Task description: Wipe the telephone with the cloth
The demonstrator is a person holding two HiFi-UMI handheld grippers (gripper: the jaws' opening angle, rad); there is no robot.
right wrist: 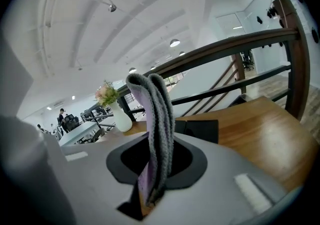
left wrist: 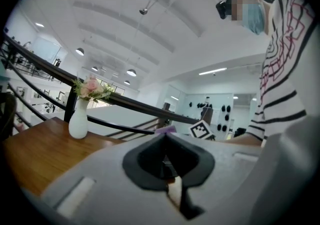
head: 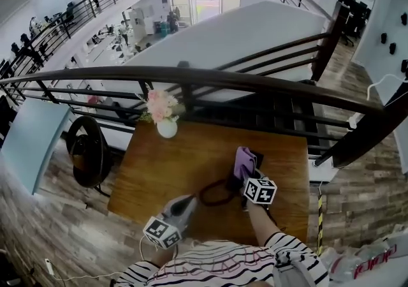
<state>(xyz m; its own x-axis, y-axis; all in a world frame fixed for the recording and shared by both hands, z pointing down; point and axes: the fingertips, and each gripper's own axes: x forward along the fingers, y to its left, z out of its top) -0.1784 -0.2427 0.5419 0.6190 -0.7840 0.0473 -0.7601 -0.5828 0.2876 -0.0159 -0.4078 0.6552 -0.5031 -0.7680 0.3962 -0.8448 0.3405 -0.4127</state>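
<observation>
A black telephone (head: 233, 183) lies on the wooden table (head: 166, 164), its coiled cord (head: 205, 194) looping out to the left. My right gripper (head: 245, 174) is shut on a purple-grey cloth (head: 243, 161) that rests on top of the phone. In the right gripper view the cloth (right wrist: 157, 119) stands folded up out of the gripper (right wrist: 155, 169), with the phone's black body (right wrist: 197, 130) just behind it. My left gripper (head: 191, 201) hovers near the table's front edge, left of the cord, jaws together and holding nothing (left wrist: 166, 139).
A white vase of pink flowers (head: 164, 117) stands at the table's back left edge. A dark railing (head: 255, 81) runs behind the table. A black round stool (head: 88, 148) sits left of the table. My striped sleeve (head: 287, 247) is at the front.
</observation>
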